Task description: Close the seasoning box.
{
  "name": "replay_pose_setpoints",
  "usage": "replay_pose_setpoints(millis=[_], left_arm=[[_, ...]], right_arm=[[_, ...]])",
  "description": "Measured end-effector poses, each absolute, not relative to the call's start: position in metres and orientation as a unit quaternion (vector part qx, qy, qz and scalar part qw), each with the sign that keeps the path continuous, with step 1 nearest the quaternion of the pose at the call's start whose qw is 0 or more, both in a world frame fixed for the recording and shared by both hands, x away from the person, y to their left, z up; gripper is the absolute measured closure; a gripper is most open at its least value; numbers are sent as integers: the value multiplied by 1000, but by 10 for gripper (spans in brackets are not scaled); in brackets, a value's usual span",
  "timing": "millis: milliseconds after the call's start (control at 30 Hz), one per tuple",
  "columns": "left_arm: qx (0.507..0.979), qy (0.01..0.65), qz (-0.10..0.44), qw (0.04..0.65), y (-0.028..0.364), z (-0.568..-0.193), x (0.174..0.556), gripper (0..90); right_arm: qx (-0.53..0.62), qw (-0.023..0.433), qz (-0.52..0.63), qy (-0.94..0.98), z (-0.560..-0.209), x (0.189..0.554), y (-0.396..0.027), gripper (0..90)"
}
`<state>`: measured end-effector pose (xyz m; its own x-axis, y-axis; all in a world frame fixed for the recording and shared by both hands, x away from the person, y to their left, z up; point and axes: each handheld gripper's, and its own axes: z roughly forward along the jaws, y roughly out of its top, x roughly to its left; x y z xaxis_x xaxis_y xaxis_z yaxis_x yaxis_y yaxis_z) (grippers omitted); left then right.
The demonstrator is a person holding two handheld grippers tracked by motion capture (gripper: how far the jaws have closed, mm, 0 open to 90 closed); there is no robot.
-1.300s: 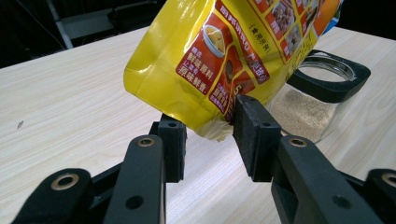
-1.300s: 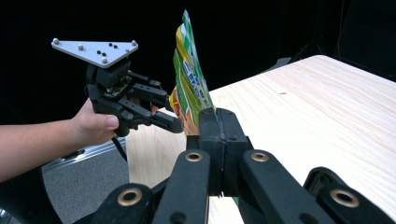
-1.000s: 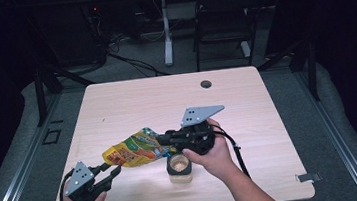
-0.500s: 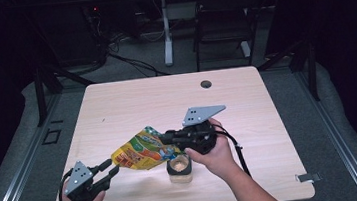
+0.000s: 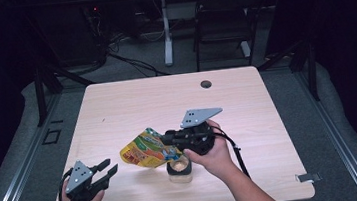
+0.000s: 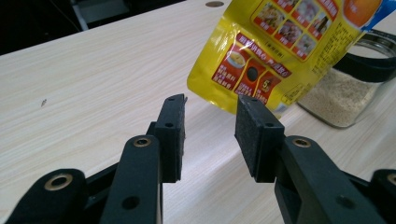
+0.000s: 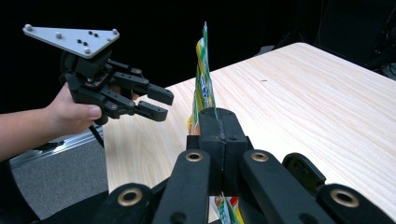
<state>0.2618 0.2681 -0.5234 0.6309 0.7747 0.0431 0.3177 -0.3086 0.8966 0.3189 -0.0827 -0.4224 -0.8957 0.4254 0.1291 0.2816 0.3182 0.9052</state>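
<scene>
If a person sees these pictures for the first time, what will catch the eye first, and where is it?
The bright yellow printed pouch stands out first: the right gripper holds it by one edge, tilted above the open glass jar of pale powder near the front of the wooden table. Next comes the left gripper at the front left corner, fingers apart, empty and pointing at the pouch.

A pale wooden table stands on grey carpet in a dark room. Behind it a chair, a white post and loose cables sit in shadow.
</scene>
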Motion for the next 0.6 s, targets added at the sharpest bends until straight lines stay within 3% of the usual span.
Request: replay_pose_setpoints(millis=[600], left_arm=[[758,362,245,484,275,-521,260,596]], right_arm=[[207,65,517,828,-423,320,-61,900]])
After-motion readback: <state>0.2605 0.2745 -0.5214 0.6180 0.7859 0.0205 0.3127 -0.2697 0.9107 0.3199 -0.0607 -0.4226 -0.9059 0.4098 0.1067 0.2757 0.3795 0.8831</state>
